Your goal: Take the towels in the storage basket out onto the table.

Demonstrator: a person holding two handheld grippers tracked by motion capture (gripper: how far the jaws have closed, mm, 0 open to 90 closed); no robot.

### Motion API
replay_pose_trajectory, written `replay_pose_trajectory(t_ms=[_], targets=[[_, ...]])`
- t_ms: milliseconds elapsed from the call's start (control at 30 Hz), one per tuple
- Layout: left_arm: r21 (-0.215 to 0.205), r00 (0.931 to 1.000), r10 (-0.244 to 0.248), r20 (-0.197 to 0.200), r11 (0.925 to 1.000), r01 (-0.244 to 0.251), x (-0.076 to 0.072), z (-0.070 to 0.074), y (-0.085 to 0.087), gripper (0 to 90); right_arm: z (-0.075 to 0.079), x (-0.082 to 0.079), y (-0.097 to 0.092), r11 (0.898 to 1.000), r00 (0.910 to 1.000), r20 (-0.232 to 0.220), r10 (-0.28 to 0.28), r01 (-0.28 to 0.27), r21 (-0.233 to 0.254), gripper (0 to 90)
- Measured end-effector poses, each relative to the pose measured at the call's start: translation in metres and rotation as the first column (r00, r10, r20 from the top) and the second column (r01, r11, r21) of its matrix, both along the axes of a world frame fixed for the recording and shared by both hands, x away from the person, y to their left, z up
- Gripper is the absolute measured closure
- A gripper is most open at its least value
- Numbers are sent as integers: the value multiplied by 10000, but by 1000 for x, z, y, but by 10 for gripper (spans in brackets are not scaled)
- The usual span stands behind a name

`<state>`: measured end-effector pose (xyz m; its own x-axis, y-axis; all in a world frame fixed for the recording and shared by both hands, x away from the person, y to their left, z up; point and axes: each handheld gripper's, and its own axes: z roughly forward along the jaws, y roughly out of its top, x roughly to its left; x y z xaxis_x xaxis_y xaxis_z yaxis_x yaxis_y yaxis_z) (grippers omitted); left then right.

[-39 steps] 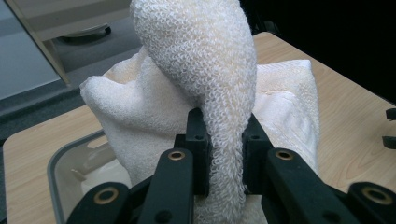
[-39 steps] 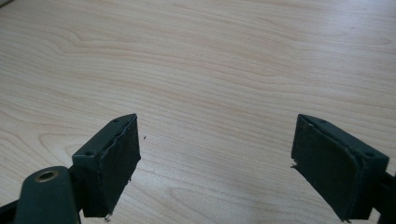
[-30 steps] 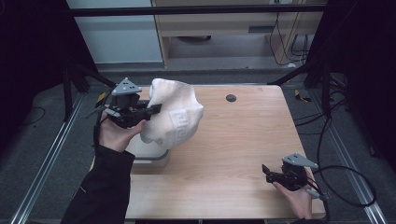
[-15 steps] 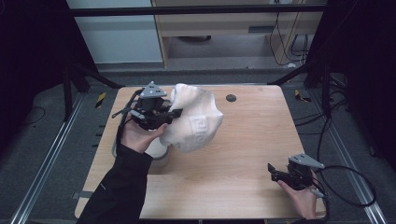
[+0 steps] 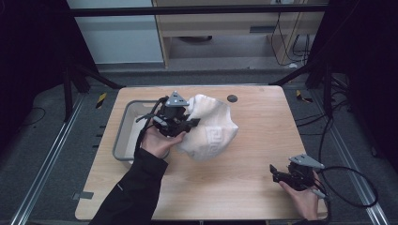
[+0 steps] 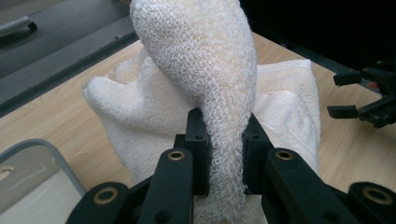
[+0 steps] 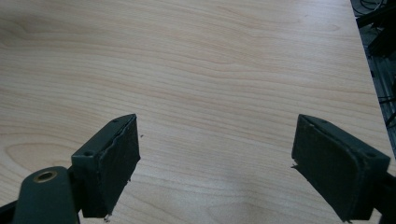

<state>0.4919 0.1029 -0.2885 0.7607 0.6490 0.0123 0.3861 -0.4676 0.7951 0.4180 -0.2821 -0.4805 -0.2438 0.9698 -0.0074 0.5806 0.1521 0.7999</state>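
A white terry towel (image 5: 209, 132) with a woven key pattern hangs bunched from my left gripper (image 5: 187, 124) over the middle left of the wooden table. In the left gripper view both black jaws pinch a thick fold of the towel (image 6: 219, 93), and its lower part rests on the tabletop. My left gripper (image 6: 225, 144) is shut on that fold. My right gripper (image 5: 276, 174) rests low near the table's front right corner, held by a hand. Its jaws stand wide apart over bare wood in the right gripper view, so my right gripper (image 7: 215, 170) is open with nothing between the pads.
A grey plastic tub (image 5: 123, 136) sits at the table's left side, just behind my left hand. A small dark round hole (image 5: 232, 98) marks the far edge of the table (image 5: 263, 140). Metal frame rails run along both sides on the floor.
My left hand has carried the towel rightward and downward, from above the tub toward the table's middle; the towel's lower end now touches the wood. The right gripper has stayed put.
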Motion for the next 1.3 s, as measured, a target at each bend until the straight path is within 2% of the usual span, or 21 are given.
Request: replay_pose_trajectory(t_ms=[400, 600, 633, 733, 1000, 1300], targets=[[114, 9981, -551, -278, 9984, 555, 1, -26, -30, 774, 0, 0, -1, 10000, 10000, -24, -69, 69, -4, 150], [196, 9952, -832, -522, 9962, 844, -1, -47, -43, 773, 0, 0, -1, 10000, 10000, -29, -71, 71, -25, 150], [196, 9952, -832, -522, 9962, 844, -1, -47, -43, 773, 0, 0, -1, 10000, 10000, -29, -75, 75, -22, 150], [232, 9932, -938, -689, 9952, 956, -2, -60, -47, 771, 0, 0, -1, 10000, 10000, -36, -78, 78, -35, 150], [611, 9911, -910, -971, 9934, 972, -2, -85, -53, 759, 0, 1, 0, 10000, 9999, -63, -79, 79, -5, 150], [906, 9890, -709, -1295, 9924, 830, 0, -107, -55, 711, 0, 1, 0, 10000, 9999, -90, -83, 83, -9, 149]])
